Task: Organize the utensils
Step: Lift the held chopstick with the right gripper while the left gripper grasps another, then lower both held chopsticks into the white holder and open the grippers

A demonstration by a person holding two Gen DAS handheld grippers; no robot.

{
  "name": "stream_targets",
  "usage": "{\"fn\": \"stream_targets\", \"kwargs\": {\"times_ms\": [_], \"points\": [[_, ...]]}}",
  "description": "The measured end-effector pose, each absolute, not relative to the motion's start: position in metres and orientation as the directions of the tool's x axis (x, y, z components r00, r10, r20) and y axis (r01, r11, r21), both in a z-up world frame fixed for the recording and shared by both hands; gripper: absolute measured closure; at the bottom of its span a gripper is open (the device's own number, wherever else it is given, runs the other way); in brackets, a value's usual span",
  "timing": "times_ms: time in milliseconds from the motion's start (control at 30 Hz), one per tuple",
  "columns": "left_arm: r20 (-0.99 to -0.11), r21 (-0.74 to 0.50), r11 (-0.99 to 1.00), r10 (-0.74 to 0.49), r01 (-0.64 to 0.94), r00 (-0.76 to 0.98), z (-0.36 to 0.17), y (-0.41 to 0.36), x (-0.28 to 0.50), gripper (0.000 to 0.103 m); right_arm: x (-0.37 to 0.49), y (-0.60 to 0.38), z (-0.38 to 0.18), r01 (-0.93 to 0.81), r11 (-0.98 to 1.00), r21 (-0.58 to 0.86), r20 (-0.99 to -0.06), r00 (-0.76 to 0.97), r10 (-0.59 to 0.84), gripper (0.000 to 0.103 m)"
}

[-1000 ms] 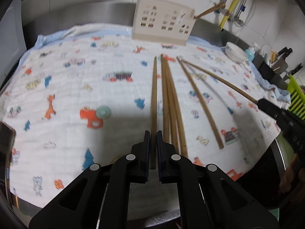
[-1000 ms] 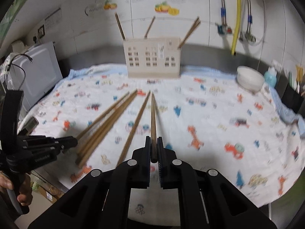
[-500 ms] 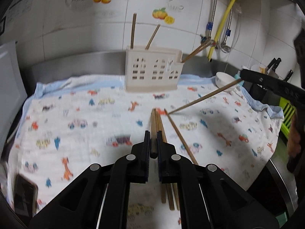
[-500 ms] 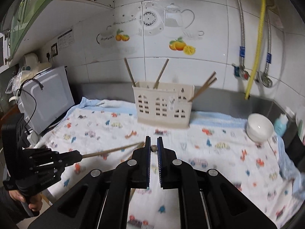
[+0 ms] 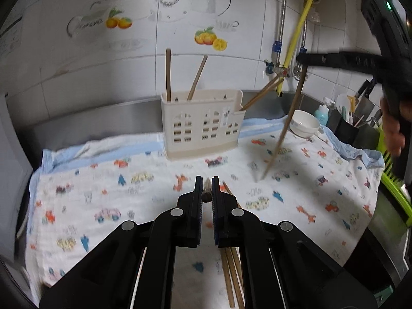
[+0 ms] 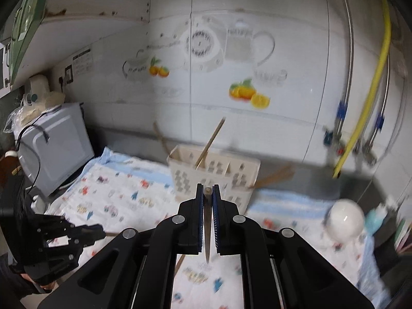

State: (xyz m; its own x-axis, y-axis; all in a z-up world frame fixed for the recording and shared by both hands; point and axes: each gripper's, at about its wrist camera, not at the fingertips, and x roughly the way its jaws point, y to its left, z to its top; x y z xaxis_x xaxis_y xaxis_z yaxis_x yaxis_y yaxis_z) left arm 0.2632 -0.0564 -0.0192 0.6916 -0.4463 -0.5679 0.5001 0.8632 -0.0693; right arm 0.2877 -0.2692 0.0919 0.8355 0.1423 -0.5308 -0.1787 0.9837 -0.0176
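Note:
A cream slotted utensil holder (image 5: 203,123) stands at the back of the cloth with several wooden chopsticks in it; it also shows in the right wrist view (image 6: 213,172). My left gripper (image 5: 206,193) is shut on a wooden chopstick (image 5: 206,196), seen end-on, above the cloth. My right gripper (image 6: 207,193) is shut on another chopstick (image 6: 207,226) that hangs tip down; in the left wrist view this gripper (image 5: 303,59) is high at the right, its chopstick (image 5: 283,128) slanting down towards the cloth. Loose chopsticks (image 5: 233,275) lie on the cloth under my left gripper.
A patterned white cloth (image 5: 103,193) covers the counter. A white bowl (image 5: 305,123) and a teal bottle (image 5: 323,113) stand at the back right, with knives and a green rack (image 5: 394,188) beyond. A microwave (image 6: 54,149) stands at the left. Pipes run down the tiled wall.
Both grippers have risen and tilted up, each lifting its chopstick off the cloth. The right one's chopstick has swung from level to hanging steeply, and it has moved closer to the holder.

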Motion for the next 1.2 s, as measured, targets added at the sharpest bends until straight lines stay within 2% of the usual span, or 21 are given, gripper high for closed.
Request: {"fn": "stream_targets", "kwargs": {"times_ms": [300,467,700,933,1033,1200], "points": [[-0.554,-0.038,0.853,-0.452,0.521,0.699,0.012,-0.072,0.296,0.097,0.335,-0.290,0.173,-0.119,0.993,0.007,-0.363,0.925,0.113,0.097],[-0.525,-0.008,0.842,-0.463,0.540,0.714,0.032,-0.085,0.310,0.098,0.370,-0.295,0.177,-0.074,0.997,0.022,-0.316,0.946,0.077,0.097],[-0.458,0.024,0.829,-0.488,0.559,0.743,0.069,-0.103,0.322,0.098,0.414,-0.301,0.137,-0.061,0.997,0.056,-0.337,0.939,0.076,0.097],[-0.337,0.054,0.830,-0.508,0.555,0.793,0.121,-0.120,0.338,0.098,0.437,-0.304,0.095,-0.067,0.994,0.082,-0.404,0.910,0.095,0.097],[-0.271,0.073,0.841,-0.500,0.536,0.822,0.143,-0.129,0.350,0.098,0.438,-0.305,0.087,-0.068,0.994,0.080,-0.410,0.907,0.095,0.097],[-0.214,0.095,0.860,-0.475,0.502,0.854,0.161,-0.142,0.375,0.098,0.437,-0.308,0.080,-0.075,0.995,0.060,-0.424,0.901,0.094,0.097]]}}
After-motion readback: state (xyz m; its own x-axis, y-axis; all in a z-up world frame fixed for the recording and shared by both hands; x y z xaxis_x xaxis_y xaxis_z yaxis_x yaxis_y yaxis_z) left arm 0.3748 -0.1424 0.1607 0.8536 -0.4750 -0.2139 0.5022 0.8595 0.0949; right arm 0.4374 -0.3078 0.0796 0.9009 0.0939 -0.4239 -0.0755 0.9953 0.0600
